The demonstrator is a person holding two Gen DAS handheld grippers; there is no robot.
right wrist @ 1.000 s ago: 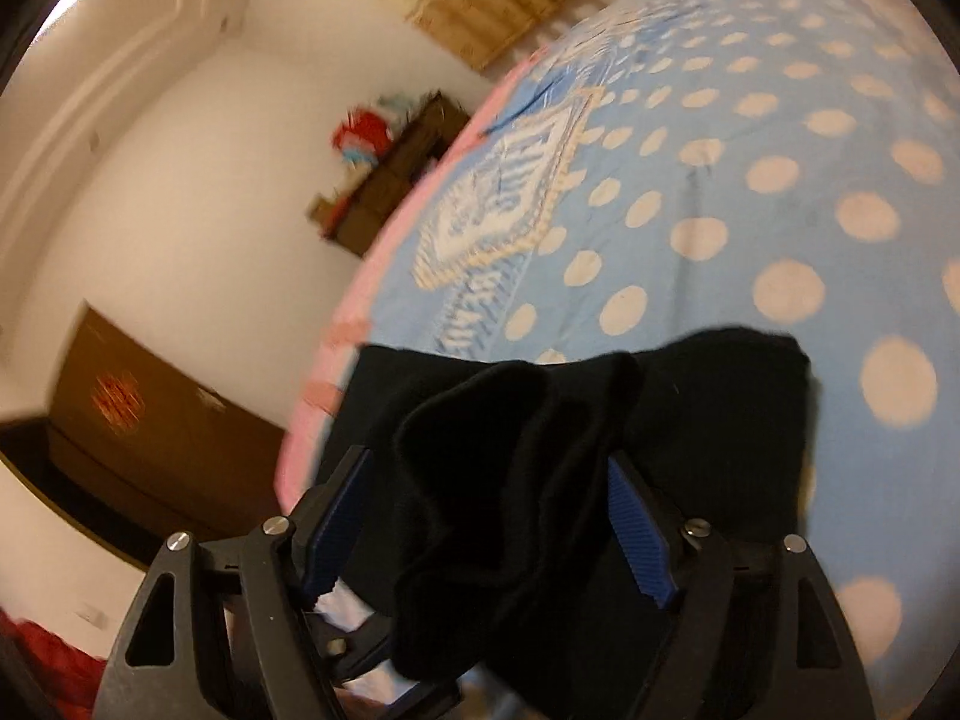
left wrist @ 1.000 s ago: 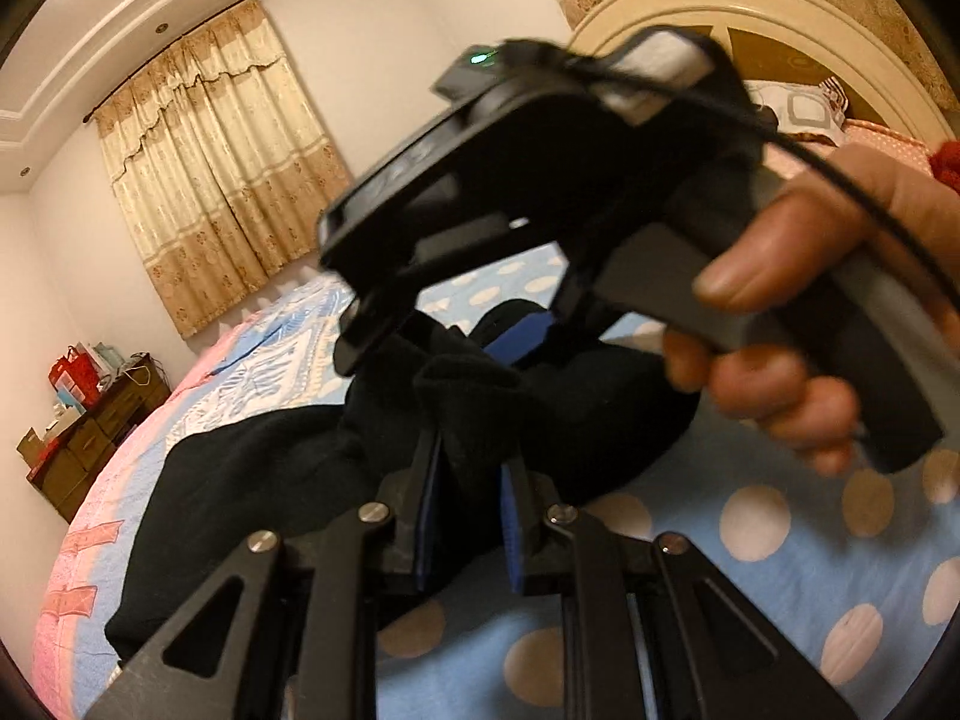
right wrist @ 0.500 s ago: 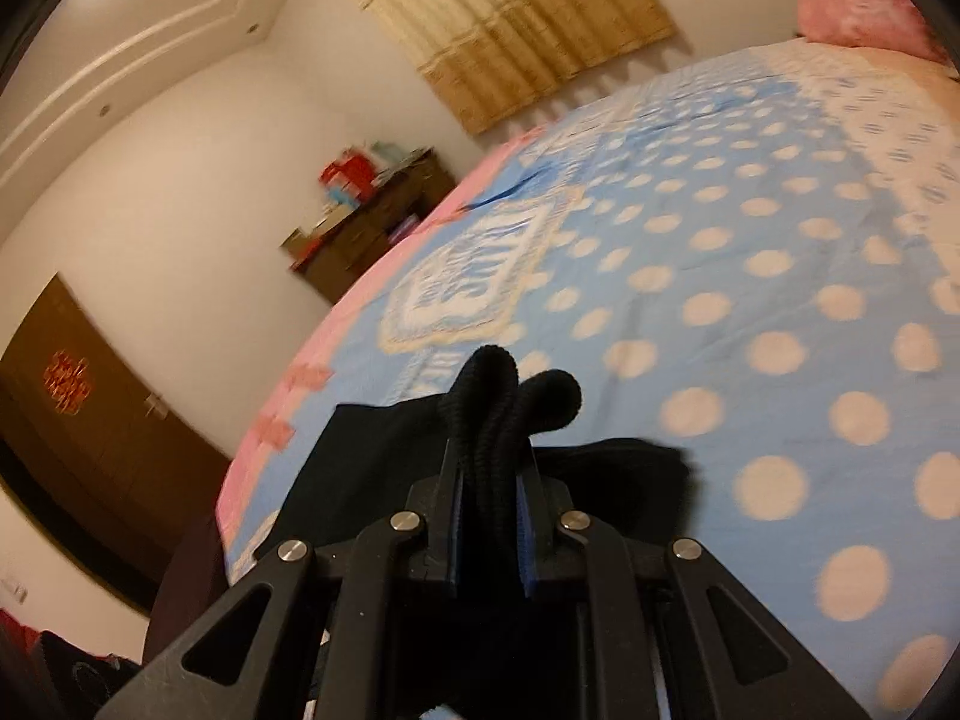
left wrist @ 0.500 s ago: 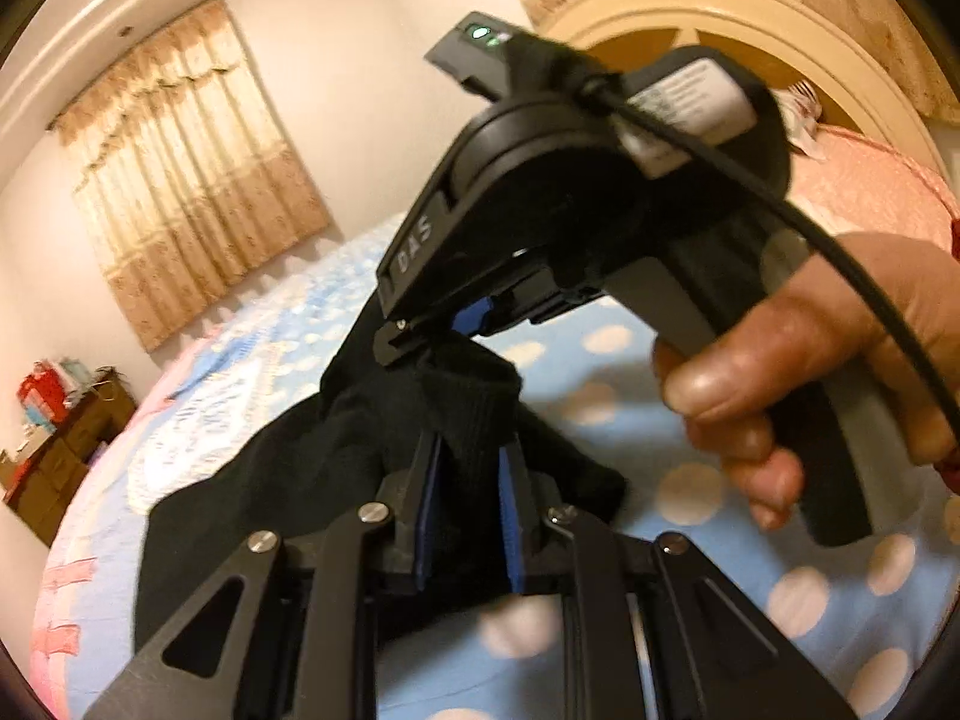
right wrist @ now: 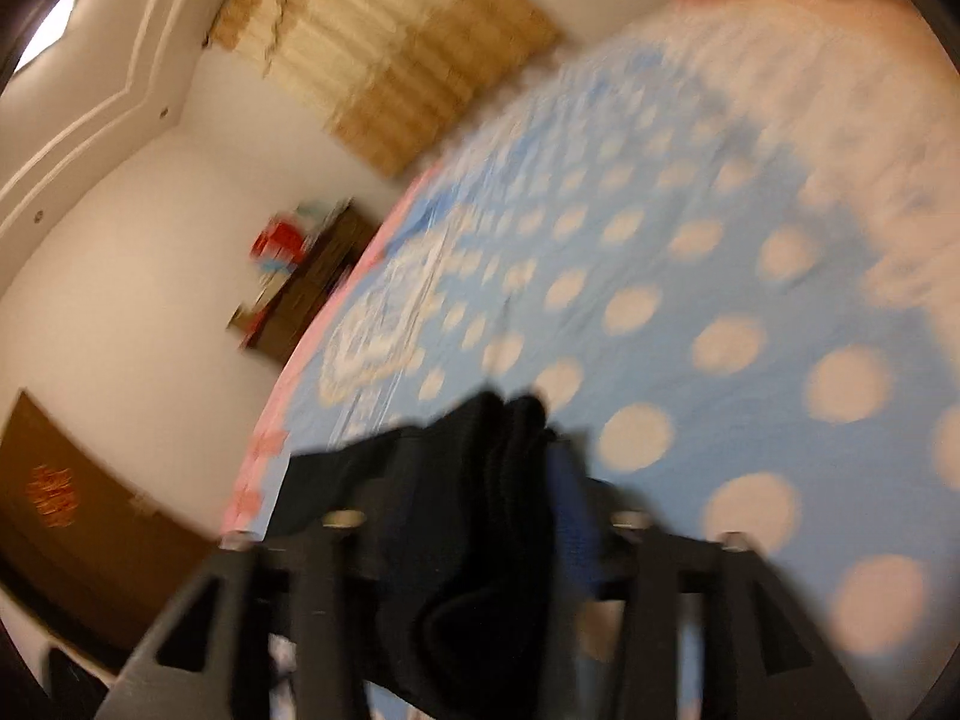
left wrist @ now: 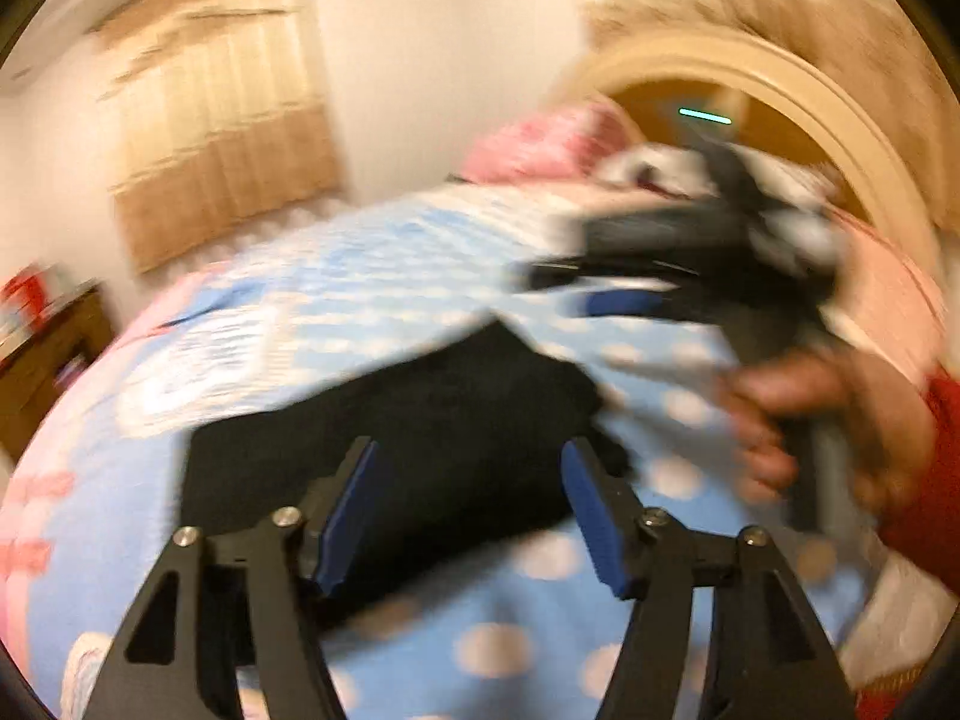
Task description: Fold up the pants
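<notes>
The black pants (left wrist: pixel 420 438) lie folded on the blue polka-dot bedspread (left wrist: pixel 372 276), straight ahead in the blurred left wrist view. My left gripper (left wrist: pixel 471 510) is open and empty, its blue pads spread just above the pants' near edge. My right gripper (left wrist: pixel 606 294) shows there at the right, held in a hand above the pants' far corner. In the right wrist view, black pants fabric (right wrist: pixel 480 516) sits bunched between the fingers of my right gripper (right wrist: pixel 486 468). Motion blur hides how tightly the jaws hold it.
The bed's arched cream headboard (left wrist: pixel 810 96) and pink pillows (left wrist: pixel 552 138) are at the right. A dark wooden dresser (right wrist: pixel 300 294) with red items stands by the wall past the bed's pink edge (right wrist: pixel 258 456). Curtains (left wrist: pixel 222 144) hang behind.
My left gripper has opened and let go of the pants, which now lie flat on the bed. My right gripper has swung to the right, still with fabric between its fingers. Both views are blurred.
</notes>
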